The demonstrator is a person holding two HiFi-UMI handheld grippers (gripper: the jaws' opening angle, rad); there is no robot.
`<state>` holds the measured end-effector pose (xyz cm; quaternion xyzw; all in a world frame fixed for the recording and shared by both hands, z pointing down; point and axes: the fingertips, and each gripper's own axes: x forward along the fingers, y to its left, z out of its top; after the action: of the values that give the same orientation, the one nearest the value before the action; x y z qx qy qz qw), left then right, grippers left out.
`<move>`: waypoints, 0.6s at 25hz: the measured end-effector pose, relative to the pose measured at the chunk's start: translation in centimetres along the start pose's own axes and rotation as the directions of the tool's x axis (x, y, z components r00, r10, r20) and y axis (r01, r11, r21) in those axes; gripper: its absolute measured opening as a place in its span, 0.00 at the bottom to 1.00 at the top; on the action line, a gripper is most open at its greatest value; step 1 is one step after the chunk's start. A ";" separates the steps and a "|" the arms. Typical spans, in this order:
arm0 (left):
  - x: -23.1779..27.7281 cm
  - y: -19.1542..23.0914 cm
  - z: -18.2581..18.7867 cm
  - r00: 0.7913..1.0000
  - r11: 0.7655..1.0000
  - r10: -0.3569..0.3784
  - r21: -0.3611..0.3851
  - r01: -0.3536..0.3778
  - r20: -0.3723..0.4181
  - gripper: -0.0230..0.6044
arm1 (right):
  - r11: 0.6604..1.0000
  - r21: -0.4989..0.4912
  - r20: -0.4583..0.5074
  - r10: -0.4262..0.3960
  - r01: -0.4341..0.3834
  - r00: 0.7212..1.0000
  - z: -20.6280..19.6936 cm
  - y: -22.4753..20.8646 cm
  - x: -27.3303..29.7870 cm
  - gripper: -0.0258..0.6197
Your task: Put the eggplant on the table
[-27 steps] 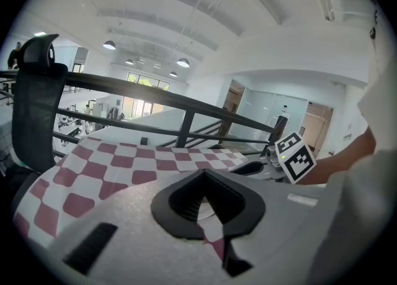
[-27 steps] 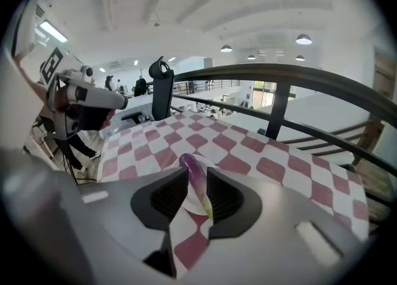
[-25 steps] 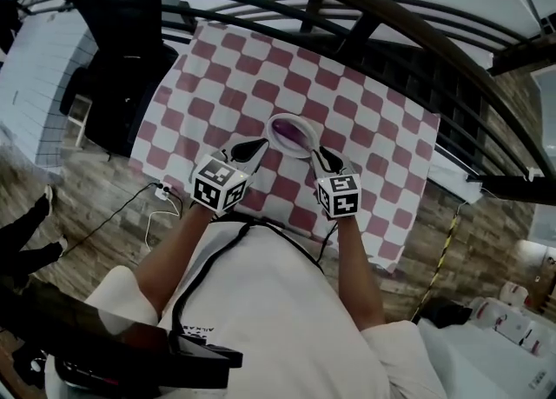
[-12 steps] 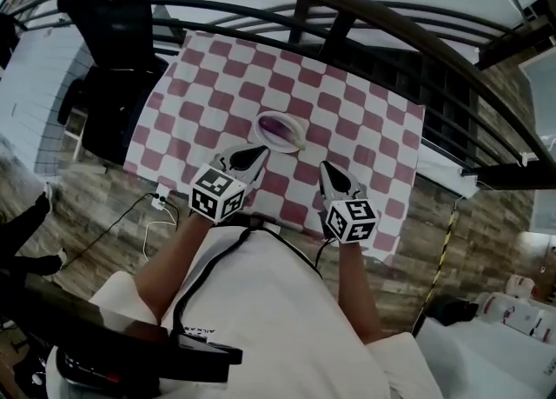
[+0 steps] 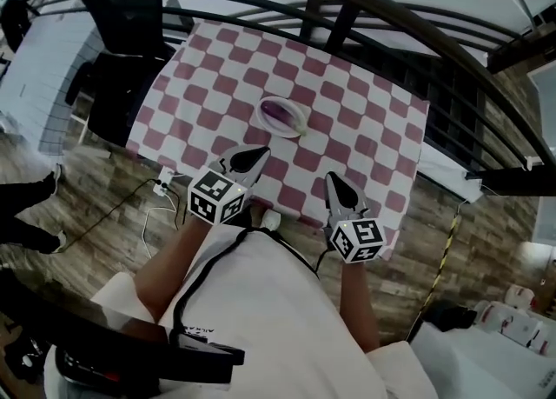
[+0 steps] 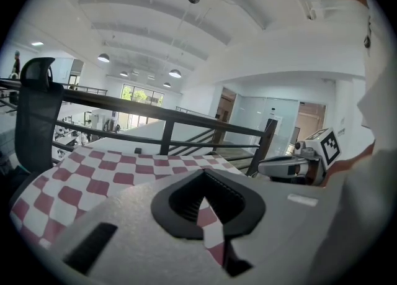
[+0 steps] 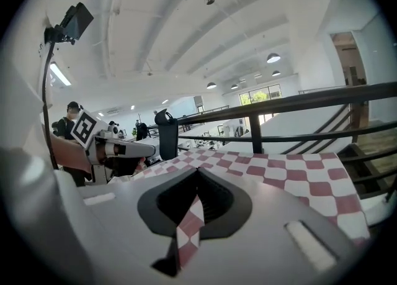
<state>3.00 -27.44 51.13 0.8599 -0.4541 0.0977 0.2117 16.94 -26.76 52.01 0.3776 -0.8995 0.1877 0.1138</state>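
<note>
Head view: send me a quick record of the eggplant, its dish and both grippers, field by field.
eggplant: purple, lying in the dish
dish: pale, shallow, resting mid-table on the checked tablecloth
left gripper: jaws together, nothing held, over the near part of the cloth, just short of the dish
right gripper: jaws together, nothing held, over the near part of the cloth, farther from the dish
contact: neither gripper touches the dish or the eggplant
</note>
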 end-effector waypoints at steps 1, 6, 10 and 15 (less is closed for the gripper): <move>-0.3 -0.3 0.0 1.000 1.000 0.002 0.000 -0.002 0.005 0.04 | 1.000 -0.002 0.007 0.005 -0.005 1.000 0.1 0.2 -0.3 0.05; -1.5 -0.7 0.6 1.000 1.000 -0.009 0.013 0.008 0.021 0.04 | 1.000 -0.013 0.038 0.001 0.000 0.999 1.2 1.4 -0.8 0.05; -2.0 0.1 0.9 1.000 1.000 -0.018 0.020 0.018 0.013 0.04 | 1.000 0.001 0.053 -0.030 0.030 0.998 2.1 1.5 -0.6 0.05; -2.4 1.3 1.2 0.999 0.999 -0.043 0.029 0.043 0.002 0.04 | 0.997 0.013 0.050 -0.071 0.071 0.996 2.2 1.8 -0.2 0.05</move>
<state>0.55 -26.81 49.51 0.8726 -0.4344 0.0984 0.2006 15.66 -26.46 49.48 0.4145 -0.8871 0.1792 0.0957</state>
